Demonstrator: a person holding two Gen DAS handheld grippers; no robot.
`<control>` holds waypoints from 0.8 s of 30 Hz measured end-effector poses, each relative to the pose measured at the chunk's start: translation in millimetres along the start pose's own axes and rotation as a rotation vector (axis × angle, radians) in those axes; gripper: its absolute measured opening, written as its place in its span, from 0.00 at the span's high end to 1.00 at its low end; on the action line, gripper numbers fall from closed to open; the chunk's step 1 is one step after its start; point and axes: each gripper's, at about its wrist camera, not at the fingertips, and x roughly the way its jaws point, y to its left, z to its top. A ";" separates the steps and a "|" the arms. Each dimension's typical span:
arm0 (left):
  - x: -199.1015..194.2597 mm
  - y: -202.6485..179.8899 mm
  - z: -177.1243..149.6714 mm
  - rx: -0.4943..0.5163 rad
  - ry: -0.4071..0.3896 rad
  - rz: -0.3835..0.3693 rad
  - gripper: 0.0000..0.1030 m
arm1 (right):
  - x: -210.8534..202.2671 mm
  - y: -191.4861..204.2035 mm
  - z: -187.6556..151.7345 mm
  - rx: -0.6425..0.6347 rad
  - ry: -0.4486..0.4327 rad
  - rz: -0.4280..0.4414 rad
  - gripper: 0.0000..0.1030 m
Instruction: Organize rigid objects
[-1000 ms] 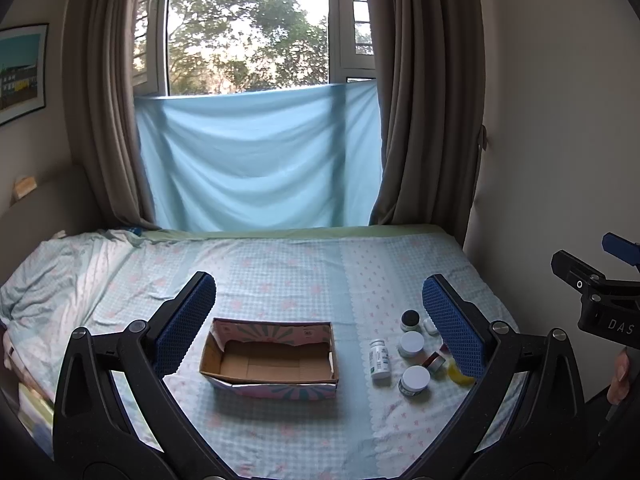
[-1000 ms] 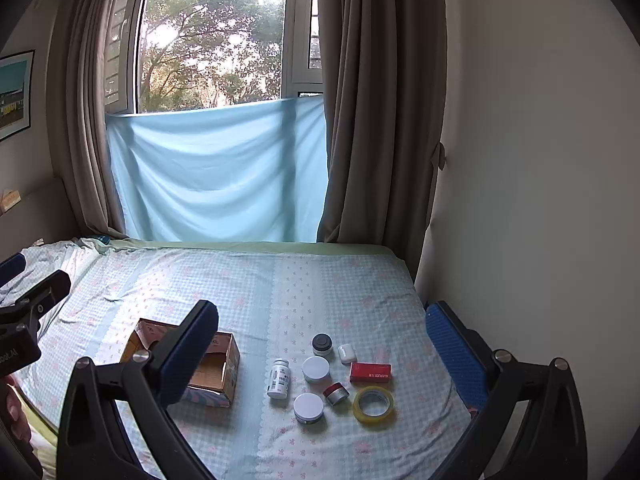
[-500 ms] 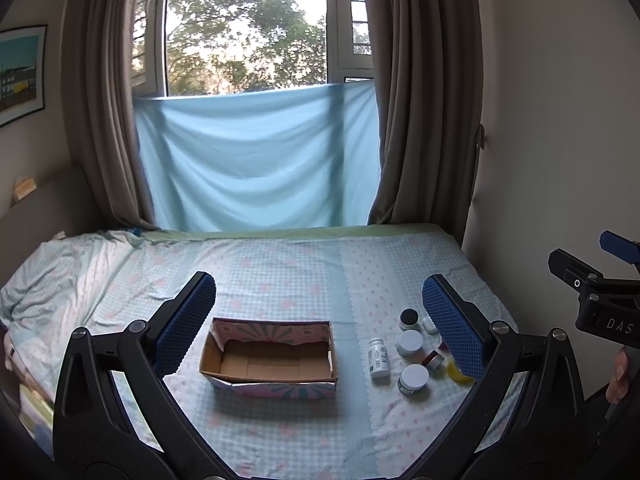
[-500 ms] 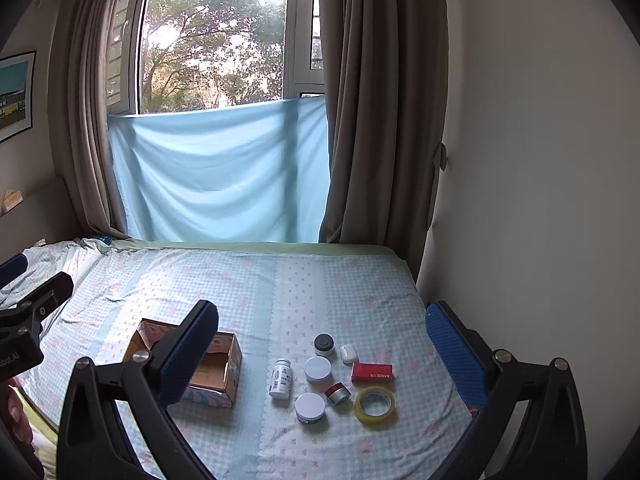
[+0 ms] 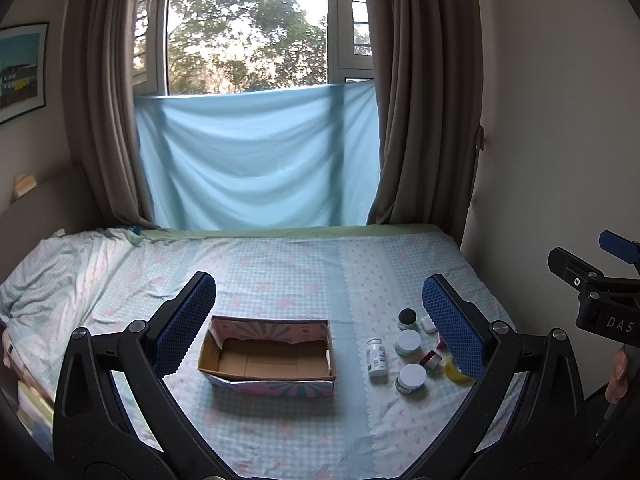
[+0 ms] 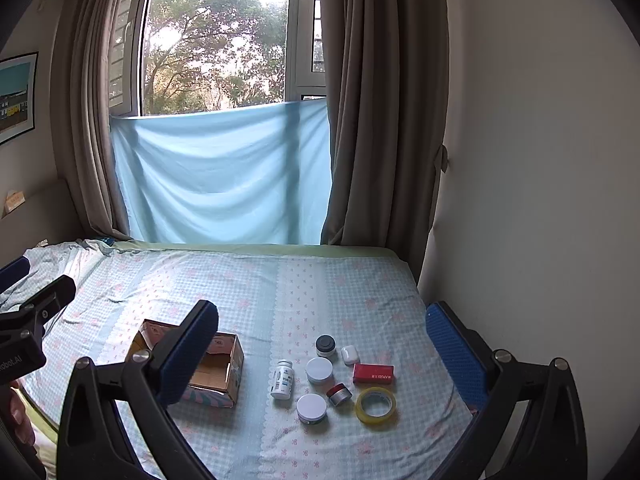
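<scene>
The left hand-held gripper (image 5: 320, 320) hangs above the near part of a bed with a pale blue checked sheet (image 5: 280, 276), its blue-padded fingers (image 5: 186, 322) spread wide apart and holding nothing. Between those fingers in the left wrist view lies an open cardboard box with a pink-and-teal patterned outside (image 5: 270, 358), its inside bare brown card.

Just right of the box a small white pill bottle with a white cap (image 6: 282, 379) stands upright. Near it sit a round white-lidded jar (image 6: 319, 370) and, closer to the camera, a second white-lidded jar with a dark base (image 6: 311, 408). Behind these stands a small dark-lidded jar (image 6: 325, 345), with a small white earbud case (image 6: 350, 355) just beside it. A small red-and-silver tin (image 6: 339, 394) lies tilted between the two white jars and a roll of yellow clear tape (image 6: 375, 405), which lies flat. Behind the tape is a flat red rectangular box (image 6: 373, 373). All of these rest on the sheet, outside the cardboard box, grouped close but mostly apart from one another.

The right hand-held gripper (image 6: 322, 352) hovers over this cluster with its blue pads (image 6: 456, 356) also far apart, gripping nothing. At the far right of the left wrist view, part of a person's hand (image 5: 618, 374) shows on the right tool's handle.
</scene>
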 end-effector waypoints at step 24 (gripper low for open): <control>86.9 -53.5 -20.0 -0.038 0.191 -0.012 0.00 | 47.8 -65.4 -32.4 0.022 0.074 -0.002 0.00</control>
